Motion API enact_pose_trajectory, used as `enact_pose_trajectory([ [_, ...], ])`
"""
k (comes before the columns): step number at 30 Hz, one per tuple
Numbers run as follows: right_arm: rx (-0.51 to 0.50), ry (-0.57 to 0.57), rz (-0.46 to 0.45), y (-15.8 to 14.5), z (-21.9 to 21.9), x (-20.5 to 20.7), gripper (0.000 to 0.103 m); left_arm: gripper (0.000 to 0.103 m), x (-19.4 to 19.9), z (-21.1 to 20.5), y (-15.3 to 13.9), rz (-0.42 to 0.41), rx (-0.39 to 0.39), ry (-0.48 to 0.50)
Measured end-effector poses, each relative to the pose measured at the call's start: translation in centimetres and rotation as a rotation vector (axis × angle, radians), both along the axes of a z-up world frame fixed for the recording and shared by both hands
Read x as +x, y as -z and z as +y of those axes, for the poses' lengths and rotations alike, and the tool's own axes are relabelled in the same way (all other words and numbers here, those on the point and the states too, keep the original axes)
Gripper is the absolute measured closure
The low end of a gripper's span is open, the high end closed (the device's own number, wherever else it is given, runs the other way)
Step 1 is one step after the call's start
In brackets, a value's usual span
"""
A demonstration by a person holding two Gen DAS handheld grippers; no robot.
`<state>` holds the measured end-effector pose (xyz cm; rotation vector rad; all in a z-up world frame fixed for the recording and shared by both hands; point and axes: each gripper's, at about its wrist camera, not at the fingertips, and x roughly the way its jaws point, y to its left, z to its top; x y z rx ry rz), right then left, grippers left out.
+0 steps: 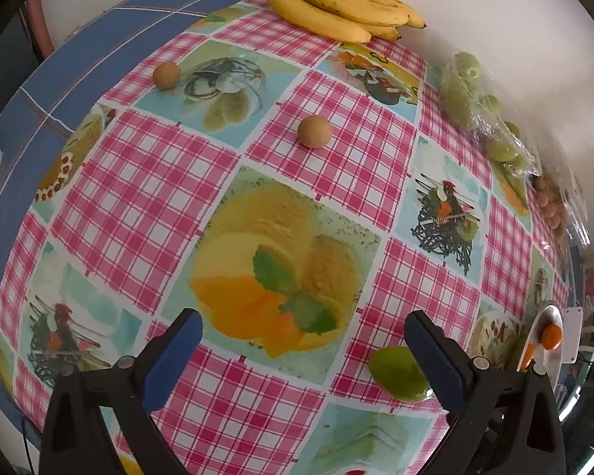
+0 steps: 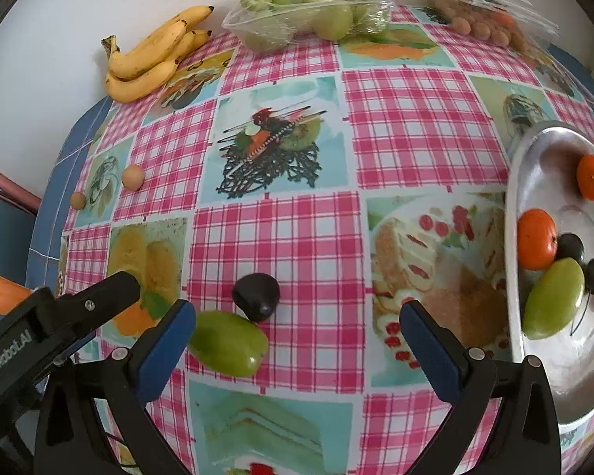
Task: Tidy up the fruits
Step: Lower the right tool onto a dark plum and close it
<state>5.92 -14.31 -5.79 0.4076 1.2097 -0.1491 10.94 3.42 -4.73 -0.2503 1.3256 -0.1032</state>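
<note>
My left gripper [image 1: 303, 336] is open and empty above the tablecloth; a green fruit [image 1: 398, 372] lies by its right finger. Two small brown round fruits [image 1: 314, 131] [image 1: 166, 75] lie further off, and bananas [image 1: 336, 4] at the far edge. My right gripper [image 2: 297, 330] is open and empty, with the green fruit [image 2: 227, 342] next to its left finger and a dark plum [image 2: 256, 296] just beyond. A metal plate [image 2: 550, 376] at right holds oranges [image 2: 536, 244], a green fruit [image 2: 554, 304] and dark plums [image 2: 571, 246]. The left gripper's body [image 2: 59, 316] shows at left.
A clear tray of green fruits [image 2: 309, 16] and a clear pack of brown fruits [image 2: 491, 23] stand by the white wall at the far edge. The bananas [image 2: 154, 55] lie left of them. The blue table edge [image 1: 16, 126] drops off at left.
</note>
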Motion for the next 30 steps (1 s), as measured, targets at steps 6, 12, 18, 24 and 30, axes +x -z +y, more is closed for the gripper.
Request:
enact_pose_trajectory([
  [6, -0.035, 0.0, -0.003, 0.4, 0.3, 0.8, 0.001, 0.0, 0.3, 0.7, 0.0, 0.005, -0.024, -0.021],
  [12, -0.036, 0.009, 0.006, 0.9, 0.6, 1.4, 0.014, 0.0, 0.3, 0.7, 0.0, 0.005, -0.026, -0.015],
  [18, -0.027, 0.001, -0.002, 0.9, 1.3, 1.7, 0.032, 0.0, 0.5, 0.3, 0.2, 0.008, -0.027, -0.013],
  [24, -0.024, 0.009, -0.007, 0.8, 1.6, 1.7, 0.045, 0.0, 0.5, 0.2, 0.3, 0.008, -0.028, -0.005],
  [30, -0.006, 0.002, -0.014, 0.7, 1.7, 1.8, 0.06, 0.0, 0.5, 0.0, 0.2, 0.005, -0.03, 0.008],
])
